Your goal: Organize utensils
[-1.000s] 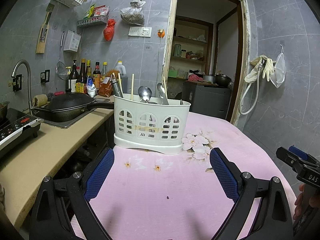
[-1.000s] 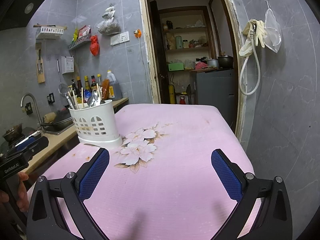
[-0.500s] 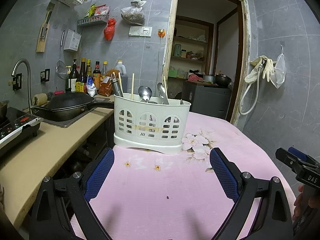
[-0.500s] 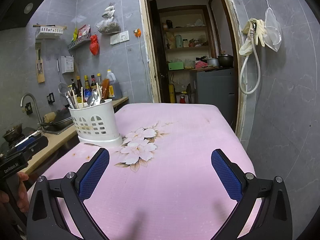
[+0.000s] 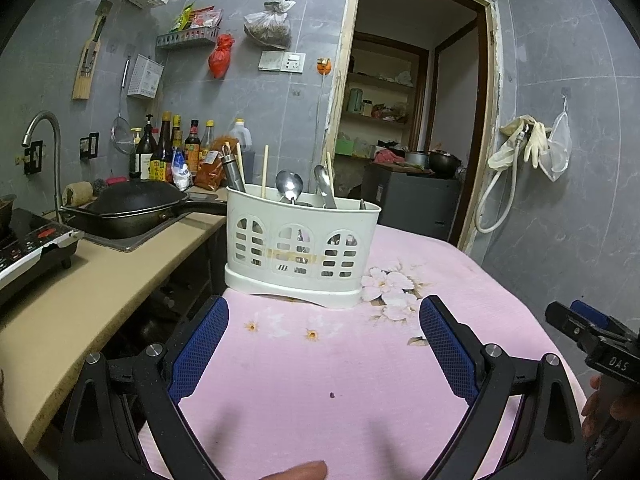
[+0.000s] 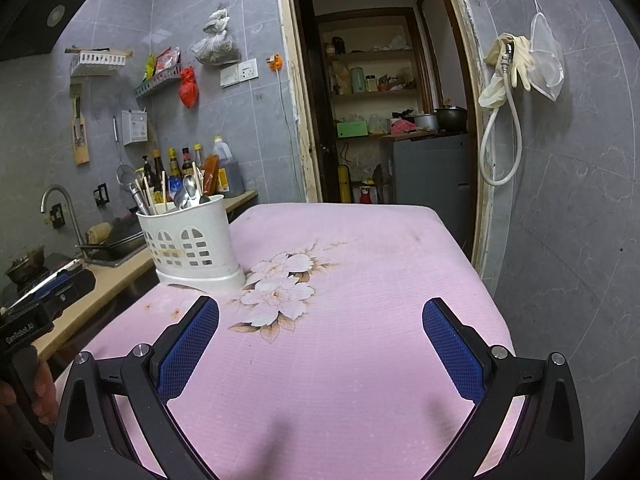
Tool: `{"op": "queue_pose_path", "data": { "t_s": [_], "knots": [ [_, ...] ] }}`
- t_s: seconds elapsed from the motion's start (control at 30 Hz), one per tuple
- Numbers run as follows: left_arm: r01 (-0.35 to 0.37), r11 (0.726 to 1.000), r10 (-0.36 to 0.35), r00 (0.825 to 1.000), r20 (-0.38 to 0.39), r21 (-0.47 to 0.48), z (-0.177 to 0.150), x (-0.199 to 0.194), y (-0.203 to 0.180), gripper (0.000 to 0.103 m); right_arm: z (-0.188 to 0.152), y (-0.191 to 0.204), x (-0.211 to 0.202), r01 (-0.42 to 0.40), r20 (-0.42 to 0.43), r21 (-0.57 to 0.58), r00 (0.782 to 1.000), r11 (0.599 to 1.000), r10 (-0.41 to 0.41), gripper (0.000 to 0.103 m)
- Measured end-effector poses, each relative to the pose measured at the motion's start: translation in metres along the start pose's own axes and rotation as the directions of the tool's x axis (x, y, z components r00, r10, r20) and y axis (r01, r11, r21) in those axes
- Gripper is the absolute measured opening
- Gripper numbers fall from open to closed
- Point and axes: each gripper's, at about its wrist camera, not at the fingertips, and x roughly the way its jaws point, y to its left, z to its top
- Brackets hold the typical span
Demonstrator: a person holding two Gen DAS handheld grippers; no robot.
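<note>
A white plastic utensil caddy [image 5: 300, 248] stands on the pink flowered tablecloth [image 5: 340, 360]; it also shows in the right wrist view [image 6: 192, 240]. Spoons [image 5: 289, 186], chopsticks [image 5: 265, 170] and a metal handle stand upright in it. My left gripper [image 5: 324, 344] is open and empty, just in front of the caddy. My right gripper [image 6: 320, 344] is open and empty over the cloth, with the caddy ahead to its left. Each gripper's body shows at the edge of the other's view.
A beige counter [image 5: 80, 288] runs along the left with a black wok [image 5: 132, 204], an induction hob [image 5: 28, 248], a tap and sauce bottles [image 5: 168, 152]. A doorway [image 6: 384, 120] opens behind the table. A grey tiled wall with a hose [image 6: 500, 136] is on the right.
</note>
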Motion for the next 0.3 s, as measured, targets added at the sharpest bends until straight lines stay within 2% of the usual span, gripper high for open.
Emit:
{"op": "queue_pose_path", "data": {
  "t_s": [0.3],
  "knots": [
    [0.000,1.000,-0.001,1.000,-0.018,-0.021,0.0016,0.0008,0.0036,0.094,-0.0032,0.0033,0.0042,-0.003,-0.012,0.000,1.000,1.000,0.003,0.103]
  ]
}}
